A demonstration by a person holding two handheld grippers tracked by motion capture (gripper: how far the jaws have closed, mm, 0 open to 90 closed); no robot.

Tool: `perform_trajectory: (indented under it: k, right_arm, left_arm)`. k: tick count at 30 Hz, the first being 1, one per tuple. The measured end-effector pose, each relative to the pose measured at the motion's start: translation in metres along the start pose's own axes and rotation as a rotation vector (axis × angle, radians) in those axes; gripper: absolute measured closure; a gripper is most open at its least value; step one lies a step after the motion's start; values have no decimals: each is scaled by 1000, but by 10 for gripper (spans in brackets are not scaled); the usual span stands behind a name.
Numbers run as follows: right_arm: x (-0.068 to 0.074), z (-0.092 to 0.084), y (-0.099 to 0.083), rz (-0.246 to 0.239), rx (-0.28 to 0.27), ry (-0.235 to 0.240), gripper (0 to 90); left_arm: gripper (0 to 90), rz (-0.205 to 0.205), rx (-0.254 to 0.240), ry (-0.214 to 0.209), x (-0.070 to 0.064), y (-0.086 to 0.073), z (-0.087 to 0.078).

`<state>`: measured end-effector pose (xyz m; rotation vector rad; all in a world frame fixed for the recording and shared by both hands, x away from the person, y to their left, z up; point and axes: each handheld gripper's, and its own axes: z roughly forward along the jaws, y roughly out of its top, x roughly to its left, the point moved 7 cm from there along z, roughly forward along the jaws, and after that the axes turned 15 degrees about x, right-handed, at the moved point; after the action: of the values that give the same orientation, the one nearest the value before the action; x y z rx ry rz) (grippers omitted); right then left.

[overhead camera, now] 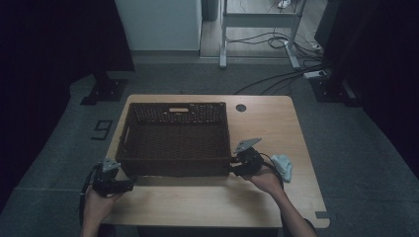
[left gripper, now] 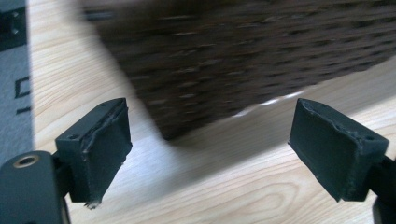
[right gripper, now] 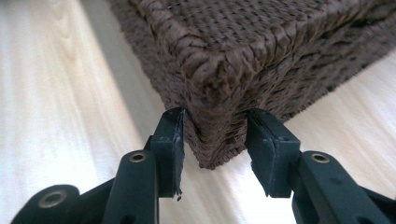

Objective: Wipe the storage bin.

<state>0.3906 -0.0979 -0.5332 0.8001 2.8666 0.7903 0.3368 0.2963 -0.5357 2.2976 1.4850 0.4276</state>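
Dark brown wicker basket (overhead camera: 175, 170), rectangular, open-topped, tightly woven with a thick braided rim and a handle slot in its far wall, sits on the left-centre of the pale wood table (overhead camera: 276, 128). Right gripper (right gripper: 214, 140) has its jaws closed in around the basket's near right corner, pads against the weave on either side. Left gripper (left gripper: 210, 149) stands wide open just off the near left corner, nothing between its jaws.
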Motion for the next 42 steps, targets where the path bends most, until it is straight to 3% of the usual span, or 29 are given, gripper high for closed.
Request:
perform_trajectory:
  k: [5,7,9,14,17,20,21,22,23,26,29,34,37,42]
  right_arm:
    - [18,5,6,-45,6,33,552]
    - [32,9,12,-88,14,47,542]
    - [38,11,15,-94,17,55,540]
    - [67,21,28,-180,27,92,523]
    - [72,21,31,-203,37,93,481]
    - [68,16,30,-206,34,62,434]
    - [63,14,28,-189,30,62,427]
    - [49,9,26,-149,18,33,409]
    - [49,9,26,-149,18,33,409]
    - [25,7,26,-93,-1,15,377]
    - [19,10,29,-91,-5,17,373]
    - [16,17,43,-112,-40,56,374]
    - [17,18,50,-166,-37,61,392]
    - [28,22,52,-226,-24,148,466]
  left_arm:
    - [107,46,-22,-29,-15,9,1]
    - [91,57,-29,-41,-20,12,1]
    - [87,64,-33,-55,-24,15,2]
    - [63,61,-37,-65,-27,18,5]
    - [56,54,-39,-68,-26,17,7]
    - [47,50,-40,-65,-25,17,8]
    - [44,47,-44,-67,-24,17,8]
    - [35,43,-49,-69,-24,18,8]
    - [35,44,-49,-68,-25,19,8]
    - [14,44,-52,-65,-27,24,12]
    - [11,56,-42,-58,-31,29,16]
    - [2,71,-25,-58,-36,31,22]
    - [1,76,-29,-71,-38,32,22]
    - [1,100,-23,-99,-46,32,24]
